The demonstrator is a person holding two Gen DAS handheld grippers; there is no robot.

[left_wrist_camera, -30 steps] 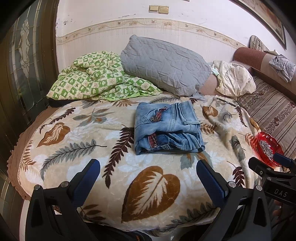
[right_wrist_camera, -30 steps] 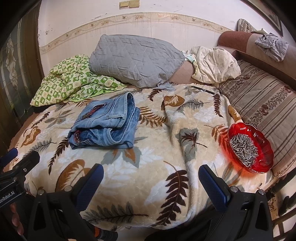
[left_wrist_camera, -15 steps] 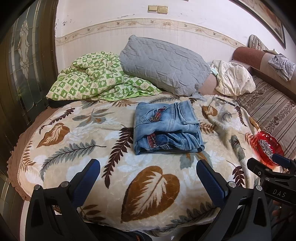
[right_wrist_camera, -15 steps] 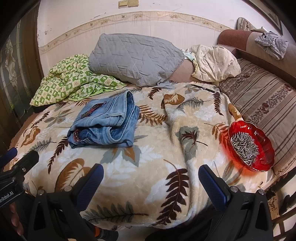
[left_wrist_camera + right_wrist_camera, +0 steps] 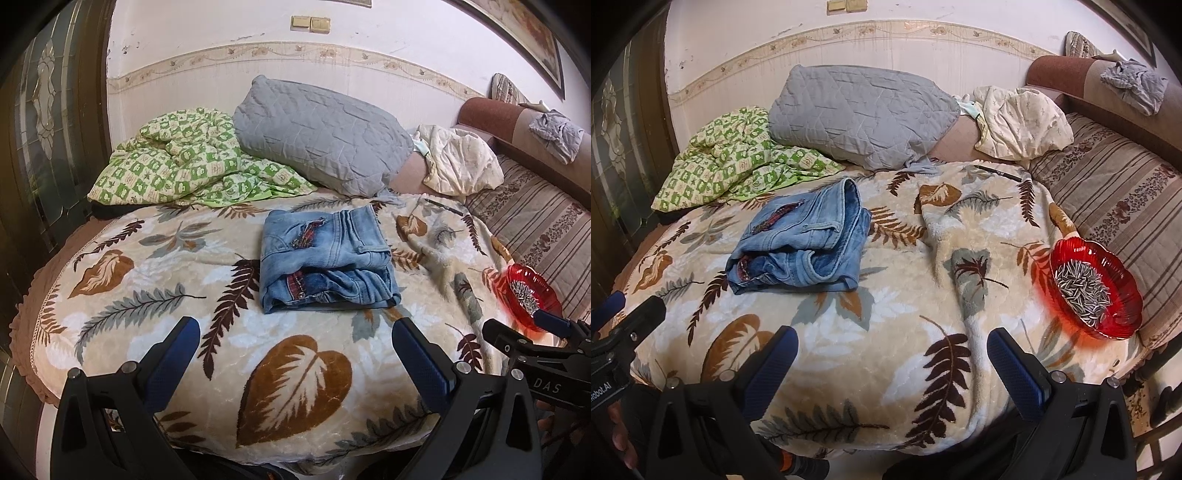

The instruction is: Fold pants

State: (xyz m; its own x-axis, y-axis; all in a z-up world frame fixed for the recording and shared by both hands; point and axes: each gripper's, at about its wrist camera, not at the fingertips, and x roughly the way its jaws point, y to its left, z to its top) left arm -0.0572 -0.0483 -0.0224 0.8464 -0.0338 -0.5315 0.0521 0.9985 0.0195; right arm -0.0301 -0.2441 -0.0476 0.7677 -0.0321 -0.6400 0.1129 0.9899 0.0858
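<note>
A pair of light blue jeans (image 5: 325, 258) lies folded into a compact stack on the leaf-patterned blanket (image 5: 295, 376); it also shows in the right wrist view (image 5: 801, 243). My left gripper (image 5: 295, 332) is open and empty, held back over the bed's near edge, well short of the jeans. My right gripper (image 5: 892, 341) is open and empty, also near the front edge, to the right of the jeans. Each gripper shows at the edge of the other's view.
A red glass bowl of seeds (image 5: 1093, 288) sits at the blanket's right edge. A grey pillow (image 5: 321, 136), a green checked quilt (image 5: 184, 166) and a cream cloth (image 5: 461, 162) lie at the back. A striped sofa (image 5: 1119, 199) stands to the right.
Both grippers have drifted very slightly; the jeans have not moved and both grippers stay open and empty.
</note>
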